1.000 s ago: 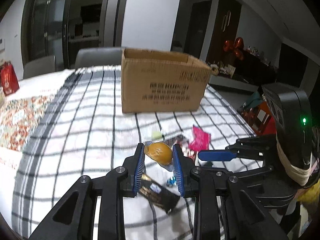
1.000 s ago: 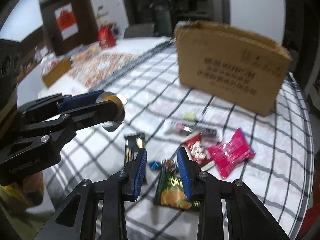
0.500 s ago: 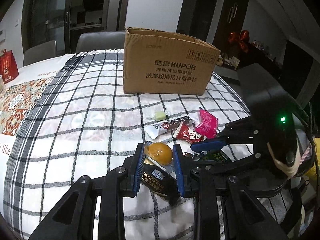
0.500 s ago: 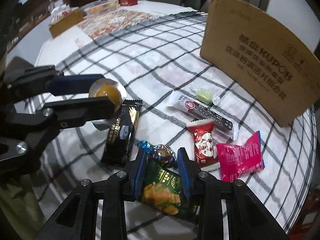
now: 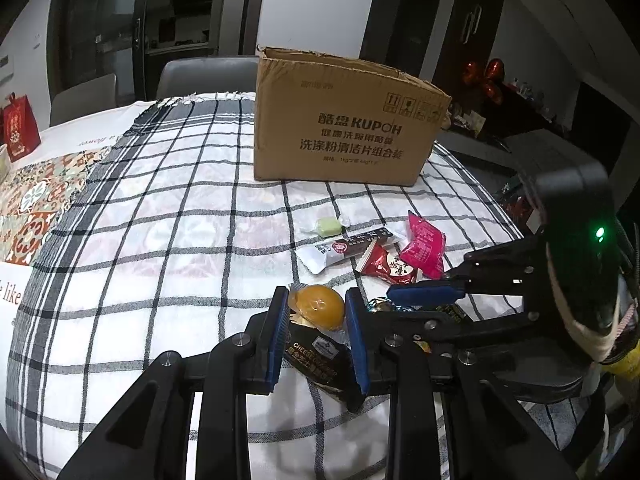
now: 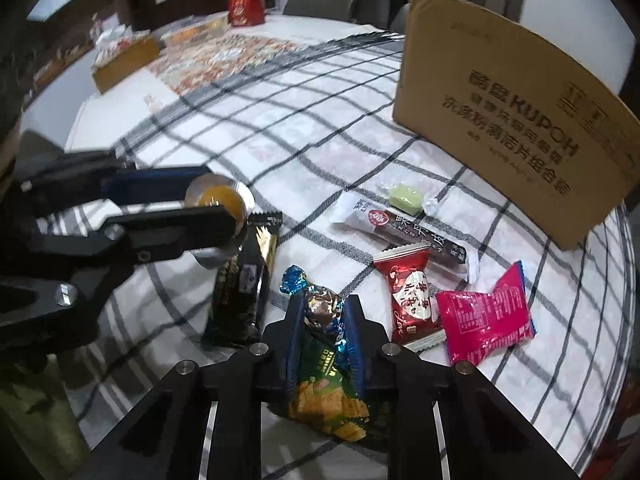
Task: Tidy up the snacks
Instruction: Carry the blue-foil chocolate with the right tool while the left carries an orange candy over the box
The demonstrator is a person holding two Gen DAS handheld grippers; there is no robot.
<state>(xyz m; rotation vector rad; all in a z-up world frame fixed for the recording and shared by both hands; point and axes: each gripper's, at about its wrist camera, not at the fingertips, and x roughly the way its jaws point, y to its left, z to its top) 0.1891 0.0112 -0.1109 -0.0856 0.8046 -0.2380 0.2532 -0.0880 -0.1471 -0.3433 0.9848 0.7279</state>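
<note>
My left gripper (image 5: 317, 312) clamps the orange jelly cup (image 5: 318, 311) above the counter (image 5: 160, 240). My right gripper (image 6: 323, 314) fingers are closing around the foil-wrapped candy (image 6: 322, 306), box (image 6: 512, 120) at one o'clock.

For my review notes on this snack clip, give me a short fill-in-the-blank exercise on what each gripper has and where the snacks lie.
1. The left gripper holds a clear-wrapped snack coloured ____.
2. The right gripper is closing, with a foil-wrapped candy whose twisted ends are ____ between its pads.
3. The pink packet lies on the ____ cloth.
4. The cardboard box stands ____ the loose snacks, seen from both grippers.

Missing words: orange; blue; checked; behind
</note>
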